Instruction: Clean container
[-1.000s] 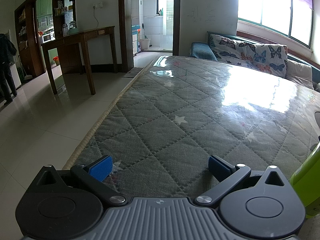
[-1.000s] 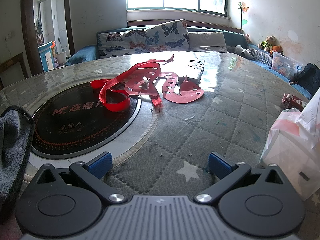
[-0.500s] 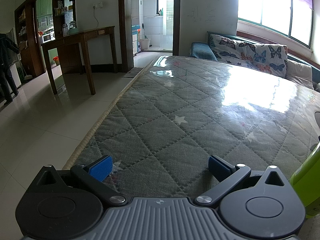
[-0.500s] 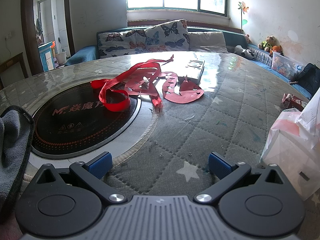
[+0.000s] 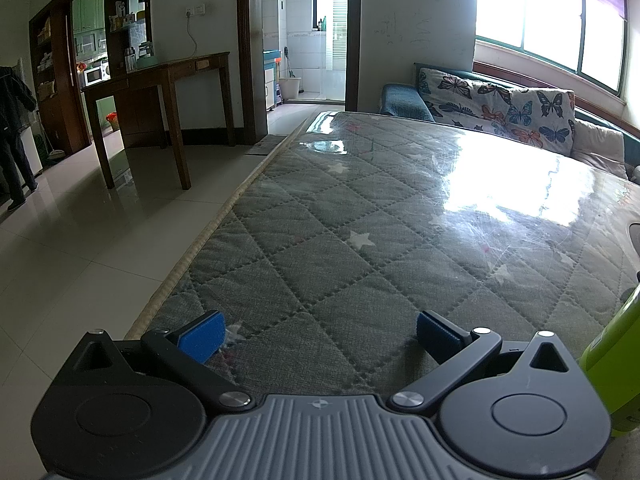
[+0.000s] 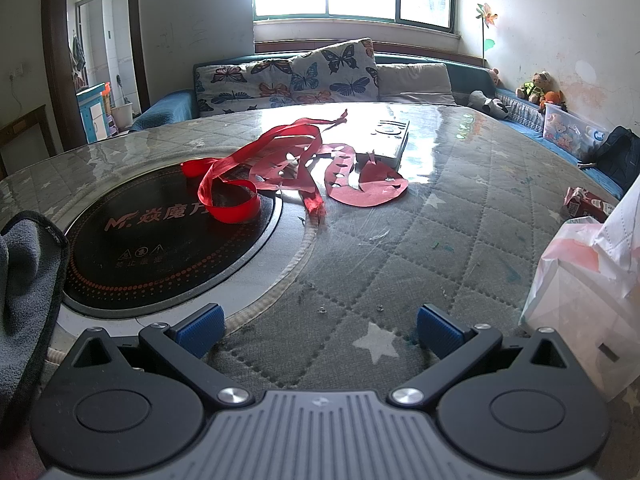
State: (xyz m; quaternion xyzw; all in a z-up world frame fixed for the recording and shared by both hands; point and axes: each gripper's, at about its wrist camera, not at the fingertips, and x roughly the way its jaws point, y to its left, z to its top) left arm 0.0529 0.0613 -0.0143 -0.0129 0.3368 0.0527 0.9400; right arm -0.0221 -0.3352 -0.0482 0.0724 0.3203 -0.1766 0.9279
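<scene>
left gripper (image 5: pixel 318 334): fingers wide apart, nothing between, low over quilted table cover (image 5: pixel 400 216) | right gripper (image 6: pixel 320 326): fingers wide apart, nothing held, low over same cover | lime-green container (image 5: pixel 616 364): just right of left gripper, cut off by frame edge | grey cloth (image 6: pixel 24 280): far left in right view, beside round black cooktop (image 6: pixel 160 240) | red ribbon (image 6: pixel 248 176): partly on cooktop

"Was anything readable?"

"Only on the black round induction cooktop (image 6: pixel 160 240): a reddish 'M' logo followed by Chinese characters, with three small warning symbols below that line."

"And the print under those symbols?"

"Too small to make out."
</scene>
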